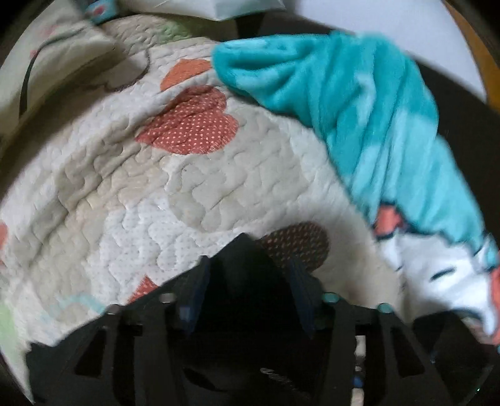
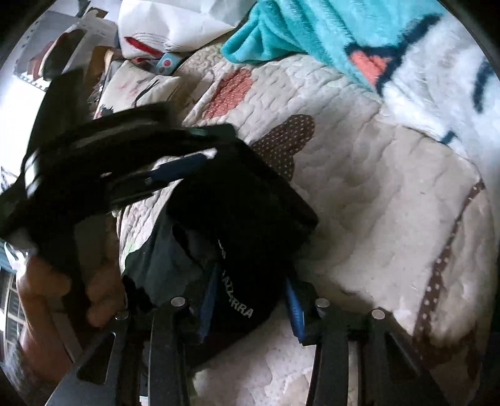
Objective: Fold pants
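The black pants [image 2: 237, 203] lie bunched on a quilted bedspread [image 2: 375, 193], with white lettering on the cloth near my right gripper [image 2: 253, 290]. The right gripper's blue-padded fingers stand on both sides of a fold of the pants and grip it. My left gripper [image 1: 247, 274] holds black pants cloth [image 1: 247, 281] between its blue pads, low over the quilt [image 1: 125, 187]. The left gripper also shows in the right wrist view [image 2: 187, 150], held by a hand [image 2: 47, 296] at the left, its finger over the pants.
A teal and white fleece blanket [image 1: 375, 125] lies along the quilt's right side and shows in the right wrist view [image 2: 359, 37]. A pillow [image 1: 56, 62], a white bag [image 2: 175, 28] and boxes [image 2: 62, 47] sit at the far end.
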A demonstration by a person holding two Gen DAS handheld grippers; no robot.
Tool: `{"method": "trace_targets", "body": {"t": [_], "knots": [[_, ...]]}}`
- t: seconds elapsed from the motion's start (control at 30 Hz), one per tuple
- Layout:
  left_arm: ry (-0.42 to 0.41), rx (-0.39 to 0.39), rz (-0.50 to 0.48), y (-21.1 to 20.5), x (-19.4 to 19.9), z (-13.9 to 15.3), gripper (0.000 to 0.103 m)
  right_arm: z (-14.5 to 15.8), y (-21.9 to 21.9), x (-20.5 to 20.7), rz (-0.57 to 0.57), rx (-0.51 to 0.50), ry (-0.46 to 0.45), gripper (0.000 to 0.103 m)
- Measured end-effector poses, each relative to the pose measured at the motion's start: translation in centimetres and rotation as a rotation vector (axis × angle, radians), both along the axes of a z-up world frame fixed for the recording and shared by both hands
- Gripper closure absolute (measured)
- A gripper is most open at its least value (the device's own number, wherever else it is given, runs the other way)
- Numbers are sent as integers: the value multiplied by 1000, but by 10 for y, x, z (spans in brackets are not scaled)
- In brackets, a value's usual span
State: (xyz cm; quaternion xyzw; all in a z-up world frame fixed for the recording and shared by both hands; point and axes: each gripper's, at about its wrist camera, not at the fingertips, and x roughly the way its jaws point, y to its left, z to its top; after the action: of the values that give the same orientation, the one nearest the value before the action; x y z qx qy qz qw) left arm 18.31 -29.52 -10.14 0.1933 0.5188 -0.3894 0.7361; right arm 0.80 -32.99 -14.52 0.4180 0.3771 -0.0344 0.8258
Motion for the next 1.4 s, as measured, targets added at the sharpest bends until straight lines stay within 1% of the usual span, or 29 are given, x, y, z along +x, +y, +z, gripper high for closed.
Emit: {"method": "trace_targets", "body": {"t": [0.03,0.1,0.13,0.2,0.23,0.27,0.3,0.37,0.4,0.43,0.47,0.5,0.53,0.6,0.63,0.7,0.8,0.87,1.0,1.07,1.17,1.2,1.23,1.27,1.3,1.37,1.4], "knots": [[5,-1,-5,1,-2,2,89,1,2,2,15,14,-2,77],[-2,-33,2,10,-6,16,92,8,2,2,18,19,-20,87],[-14,-60,8,19,-9,27,92,16,5,2,31,9,-42,90],[-31,-103,32,38,-12,45,93,28,12,0,56,-19,-79,92],[-32,-131,45,47,-13,52,93,39,19,-1,81,-40,-112,92],[-29,-173,67,63,-13,63,93,46,24,0,94,-49,-129,92],[-26,-197,81,71,-11,68,93,54,31,-1,114,-64,-151,92],[-7,-285,138,109,-8,82,93,71,48,0,165,-101,-187,92],[0,-311,158,119,-6,85,93,78,58,1,195,-117,-202,92],[14,-357,197,143,-6,89,93,86,70,4,229,-137,-216,92],[20,-378,218,154,-6,91,93,91,80,6,257,-152,-223,92],[30,-414,261,179,-6,92,93,95,91,8,292,-165,-229,92],[37,-432,285,194,-7,95,93,99,107,12,341,-184,-233,93],[60,-491,358,239,-9,90,93,104,129,20,406,-210,-233,93],[67,-506,380,253,-10,87,93,105,144,25,449,-224,-230,93],[93,-549,449,292,-12,75,93,104,169,32,520,-249,-221,93],[131,-600,531,334,-14,57,93,95,205,44,614,-289,-189,93],[167,-647,590,362,-16,42,93,87,229,51,671,-322,-166,93],[225,-713,675,400,-16,17,93,78,261,60,741,-407,-147,93],[242,-718,711,409,-15,7,91,74,272,60,766,-459,-142,92],[262,-695,793,424,-16,-11,89,67,291,51,818,-529,-138,85],[274,-690,820,429,-16,-17,89,64,295,48,832,-545,-137,80],[286,-687,845,434,-16,-21,89,61,299,44,852,-551,-140,71],[309,-694,867,439,-15,-26,88,59,302,40,867,-558,-145,65],[342,-718,886,446,-15,-32,85,57,306,36,892,-560,-151,55],[402,-765,946,461,-16,-40,79,53,316,26,947,-562,-158,49],[407,-777,962,466,-16,-40,79,53,319,22,960,-587,-167,45]]}}
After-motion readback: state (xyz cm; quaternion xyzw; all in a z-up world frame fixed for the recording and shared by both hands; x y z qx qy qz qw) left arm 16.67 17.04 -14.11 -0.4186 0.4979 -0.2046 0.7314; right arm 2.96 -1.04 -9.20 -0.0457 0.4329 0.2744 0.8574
